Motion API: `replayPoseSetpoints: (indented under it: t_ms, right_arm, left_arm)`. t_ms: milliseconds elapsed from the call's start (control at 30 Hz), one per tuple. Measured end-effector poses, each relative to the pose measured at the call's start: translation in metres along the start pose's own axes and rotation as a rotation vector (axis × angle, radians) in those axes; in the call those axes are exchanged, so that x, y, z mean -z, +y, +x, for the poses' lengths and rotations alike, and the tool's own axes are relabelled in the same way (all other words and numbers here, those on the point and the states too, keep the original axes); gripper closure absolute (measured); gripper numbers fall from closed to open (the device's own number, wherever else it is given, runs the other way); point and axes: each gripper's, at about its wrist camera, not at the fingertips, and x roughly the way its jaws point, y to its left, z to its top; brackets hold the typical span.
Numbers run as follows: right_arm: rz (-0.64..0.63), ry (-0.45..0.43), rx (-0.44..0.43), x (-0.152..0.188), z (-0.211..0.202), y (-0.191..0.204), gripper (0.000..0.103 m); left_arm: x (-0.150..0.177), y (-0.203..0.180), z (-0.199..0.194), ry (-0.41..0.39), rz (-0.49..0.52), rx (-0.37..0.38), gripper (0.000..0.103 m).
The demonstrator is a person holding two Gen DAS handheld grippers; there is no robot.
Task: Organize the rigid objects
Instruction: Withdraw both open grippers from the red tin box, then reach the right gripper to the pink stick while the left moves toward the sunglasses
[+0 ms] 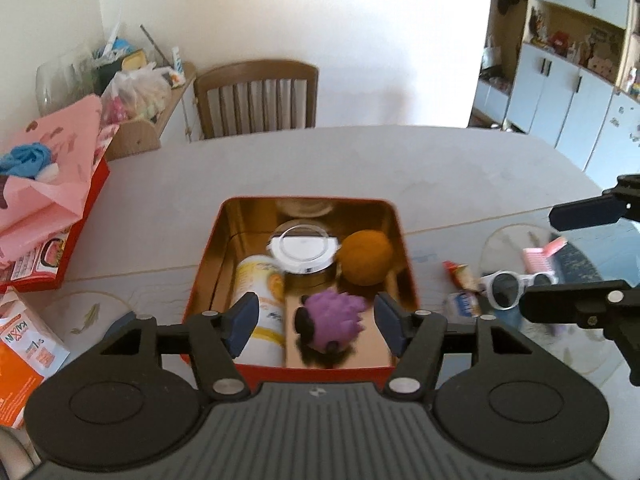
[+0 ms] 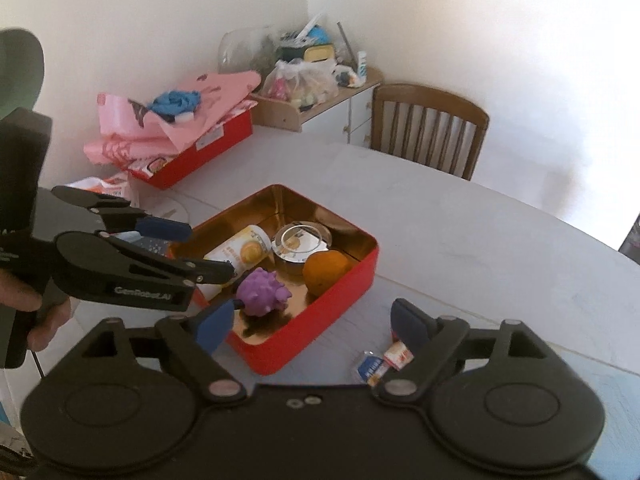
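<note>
A red tin (image 1: 406, 264) with a gold inside stands on the table. In it lie a yellow-and-white bottle (image 1: 262, 300), a clear round lid (image 1: 304, 250), an orange ball (image 1: 364, 258) and a purple spiky toy (image 1: 332, 316). My left gripper (image 1: 317, 322) hovers open over the tin's near end, with the purple toy below its gap and the pads apart from it. In the right wrist view the tin (image 2: 344, 296) sits ahead, and my right gripper (image 2: 312, 320) stands wide open above its near right wall, holding nothing. The left gripper (image 2: 200, 251) reaches in from the left.
White sunglasses (image 1: 508, 286), a pink comb (image 1: 540, 258) and small snack packets (image 2: 380, 360) lie right of the tin. A red box under pink paper (image 2: 192, 152) sits at the far left. A wooden chair (image 1: 256, 96) stands behind the table.
</note>
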Motion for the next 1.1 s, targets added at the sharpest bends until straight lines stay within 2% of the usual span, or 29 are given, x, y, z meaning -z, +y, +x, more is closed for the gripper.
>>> replayPoseSetpoints:
  t_ms: [167, 333, 633, 867, 1100]
  right_arm:
    - [0.035, -0.031, 0.017, 0.013, -0.022, -0.01, 0.005]
    - [0.075, -0.057, 0.043, 0.028, -0.043, -0.025, 0.0]
    - [0.177, -0.081, 0.095, 0.059, -0.073, -0.063, 0.0]
    - [0.231, -0.076, 0.121, 0.08, -0.084, -0.096, 0.0]
    - [0.256, -0.061, 0.142, 0.093, -0.085, -0.13, 0.0]
  left_arm:
    - [0.0, -0.02, -0.017, -0.022, 0.018, 0.027, 0.036]
    - [-0.002, -0.039, -0.028, -0.042, 0.018, 0.056, 0.033]
    - [-0.005, -0.077, -0.034, -0.069, 0.018, 0.116, 0.021]
    - [-0.006, -0.102, -0.029, -0.082, 0.016, 0.126, 0.018]
    - [-0.005, -0.122, -0.013, -0.063, 0.0, 0.111, 0.018]
